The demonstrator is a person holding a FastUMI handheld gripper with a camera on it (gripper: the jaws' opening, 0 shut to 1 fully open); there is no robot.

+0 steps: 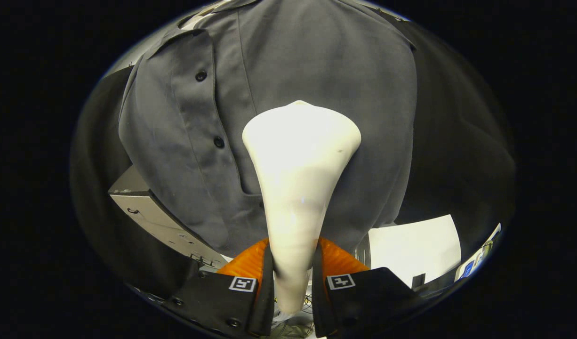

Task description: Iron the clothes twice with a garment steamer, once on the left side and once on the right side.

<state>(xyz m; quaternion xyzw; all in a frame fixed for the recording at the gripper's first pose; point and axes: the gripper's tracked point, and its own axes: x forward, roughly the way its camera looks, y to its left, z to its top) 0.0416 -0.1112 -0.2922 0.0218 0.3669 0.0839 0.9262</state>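
Garment steamer (300, 155), white and funnel-shaped, occupies the centre of the frame: its narrow handle runs up from the bottom centre between my two fingers, and its broad head widens toward the middle of the picture. My gripper (292, 275) is clamped on that handle, one finger pressing each side, so the steamer stands nearly upright along my line of sight. The head lies against, or just in front of, the grey shirt (316, 61); I cannot tell whether it touches the cloth. The shirt hangs across the upper and middle frame, its button placket (208, 108) running down the left of centre, with two dark buttons visible to the left of the steamer head. A grey metal box (152, 214) sits at the lower left, partly behind the shirt's hem. A white sheet (413, 252) lies at the lower right, beyond my right finger.
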